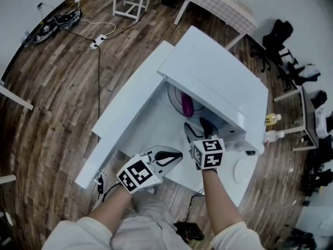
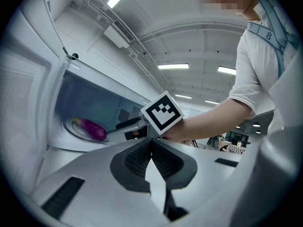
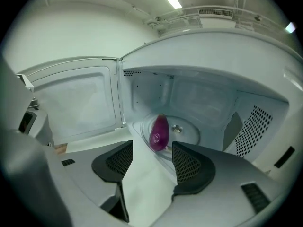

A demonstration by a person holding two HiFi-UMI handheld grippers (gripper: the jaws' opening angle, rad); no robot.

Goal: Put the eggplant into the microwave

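Right gripper view — right tool [image 3: 152, 150] spread, empty; left tool [image 2: 151, 145] closed.

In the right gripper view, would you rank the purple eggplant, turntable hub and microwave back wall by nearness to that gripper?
1. Purple eggplant, just beyond the jaws.
2. Small round turntable hub, right of the eggplant.
3. White microwave back wall, behind both.

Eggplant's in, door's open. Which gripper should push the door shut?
Left, probably. The left gripper, jaws together, sits beside the open door, which hangs on that side. The right gripper, open and empty, faces into the microwave at the eggplant.
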